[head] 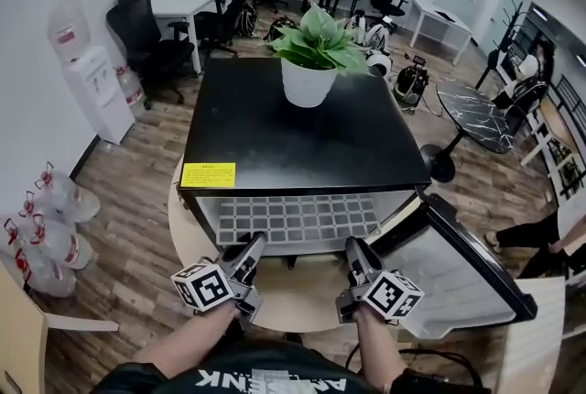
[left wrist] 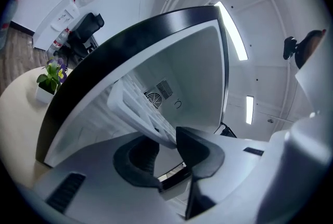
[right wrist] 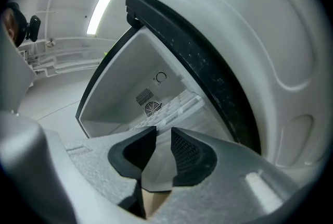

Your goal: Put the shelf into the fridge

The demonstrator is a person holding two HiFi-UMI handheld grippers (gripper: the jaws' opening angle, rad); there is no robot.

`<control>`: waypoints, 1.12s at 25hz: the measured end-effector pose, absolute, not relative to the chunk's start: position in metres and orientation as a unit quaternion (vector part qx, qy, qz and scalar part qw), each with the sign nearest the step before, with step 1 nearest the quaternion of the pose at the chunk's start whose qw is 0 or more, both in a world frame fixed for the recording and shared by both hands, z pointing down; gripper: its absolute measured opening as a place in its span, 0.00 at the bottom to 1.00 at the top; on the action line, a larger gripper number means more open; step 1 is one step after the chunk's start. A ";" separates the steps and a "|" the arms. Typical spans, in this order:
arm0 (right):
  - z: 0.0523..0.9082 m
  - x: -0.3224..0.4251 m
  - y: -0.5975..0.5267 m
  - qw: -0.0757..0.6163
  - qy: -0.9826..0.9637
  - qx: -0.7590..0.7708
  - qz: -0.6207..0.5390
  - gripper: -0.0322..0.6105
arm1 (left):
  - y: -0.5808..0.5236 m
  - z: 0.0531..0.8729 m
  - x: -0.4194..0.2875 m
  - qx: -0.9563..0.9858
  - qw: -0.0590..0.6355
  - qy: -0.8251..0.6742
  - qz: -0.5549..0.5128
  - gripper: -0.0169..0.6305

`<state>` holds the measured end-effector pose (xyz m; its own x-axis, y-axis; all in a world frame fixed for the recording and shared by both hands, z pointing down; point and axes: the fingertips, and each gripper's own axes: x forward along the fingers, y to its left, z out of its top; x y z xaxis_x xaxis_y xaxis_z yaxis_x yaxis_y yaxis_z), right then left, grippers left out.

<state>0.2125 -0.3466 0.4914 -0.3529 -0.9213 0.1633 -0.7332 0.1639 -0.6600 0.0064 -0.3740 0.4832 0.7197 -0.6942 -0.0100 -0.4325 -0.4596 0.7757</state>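
Observation:
A black mini fridge [head: 302, 131] stands on a round table with its door [head: 467, 278] swung open to the right. The white grid shelf [head: 293, 220] lies level in the fridge's mouth, its front edge toward me. My left gripper [head: 253, 247] is at the shelf's front left; in the left gripper view the shelf's corner [left wrist: 143, 113] reaches in between the open jaws [left wrist: 165, 142] and touches the right finger. My right gripper [head: 355, 251] is at the front right, jaws [right wrist: 162, 137] narrowly apart with nothing between them. The shelf [right wrist: 174, 109] lies further in, below the rear fan grille [right wrist: 152, 108].
A potted plant [head: 311, 62] sits on top of the fridge. The open door's white inner liner [right wrist: 260, 61] and black seal [right wrist: 203, 69] run close on my right gripper's right. Water bottles [head: 41, 218], a water dispenser [head: 96, 81] and office chairs [head: 146, 35] stand on the floor around.

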 end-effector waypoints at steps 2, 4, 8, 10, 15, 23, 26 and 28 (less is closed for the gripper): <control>0.490 0.212 -0.355 0.144 0.746 -0.552 -0.343 0.20 | -0.382 0.483 0.006 0.836 0.397 -0.340 -0.170 0.19; 0.490 0.212 -0.363 0.143 0.744 -0.552 -0.348 0.20 | -0.388 0.484 0.005 0.832 0.395 -0.346 -0.177 0.19; 0.491 0.211 -0.375 0.135 0.752 -0.546 -0.344 0.20 | -0.389 0.487 0.001 0.836 0.368 -0.374 -0.160 0.19; 0.490 0.212 -0.379 0.137 0.757 -0.541 -0.338 0.20 | -0.386 0.490 0.000 0.839 0.350 -0.393 -0.141 0.19; 0.489 0.212 -0.394 0.136 0.761 -0.539 -0.334 0.20 | -0.388 0.496 0.000 0.838 0.329 -0.419 -0.118 0.08; 0.488 0.210 -0.415 0.133 0.764 -0.545 -0.320 0.20 | -0.412 0.490 -0.007 0.837 0.282 -0.458 -0.098 0.08; 0.488 0.211 -0.416 0.137 0.764 -0.546 -0.317 0.20 | -0.413 0.491 -0.007 0.835 0.275 -0.468 -0.090 0.06; 0.487 0.211 -0.416 0.135 0.766 -0.544 -0.315 0.20 | -0.410 0.491 -0.006 0.834 0.275 -0.471 -0.088 0.06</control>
